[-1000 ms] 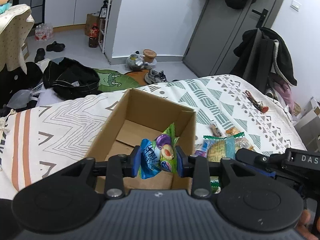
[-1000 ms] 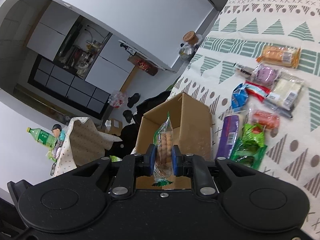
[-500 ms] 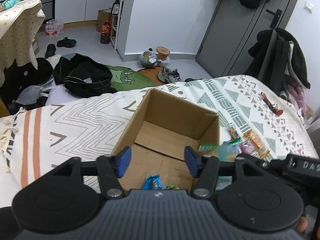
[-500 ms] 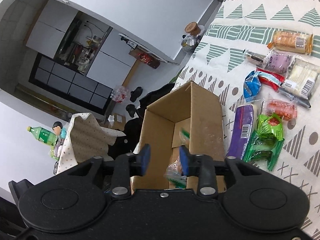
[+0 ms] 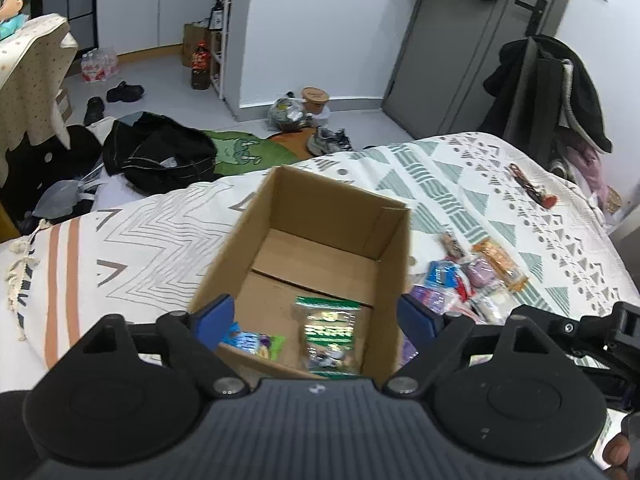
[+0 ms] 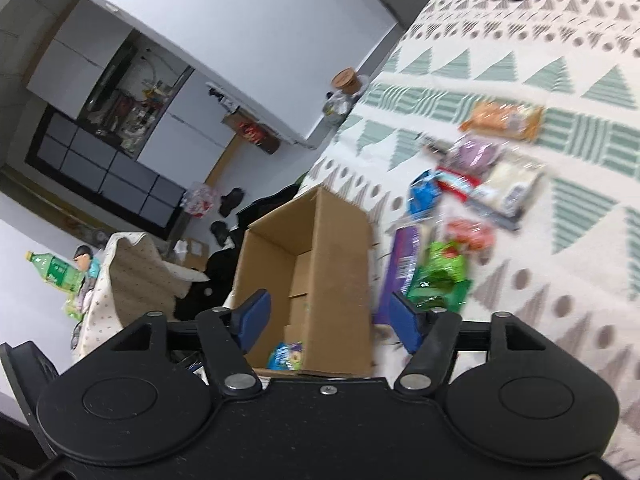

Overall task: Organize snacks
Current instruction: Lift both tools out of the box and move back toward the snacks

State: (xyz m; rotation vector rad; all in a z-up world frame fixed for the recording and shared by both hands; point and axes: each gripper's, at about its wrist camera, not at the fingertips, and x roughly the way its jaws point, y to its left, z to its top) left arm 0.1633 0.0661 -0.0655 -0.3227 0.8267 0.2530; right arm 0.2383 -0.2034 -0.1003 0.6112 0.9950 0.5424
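Both hand-held grippers, left (image 5: pixel 314 322) and right (image 6: pixel 326 318), just opened, empty; two snack packets (image 5: pixel 330 334) lie in one cardboard box (image 5: pixel 320 208).

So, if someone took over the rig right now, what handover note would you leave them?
Left tongs: open, empty, jaws just opened.
Right tongs: open, empty, jaws just opened.
Cardboard box on the bed holds two dropped snacks: blue packet and green-topped biscuit packet.
Left to do: the pile of snacks on the blanket beside the box still needs boxing.
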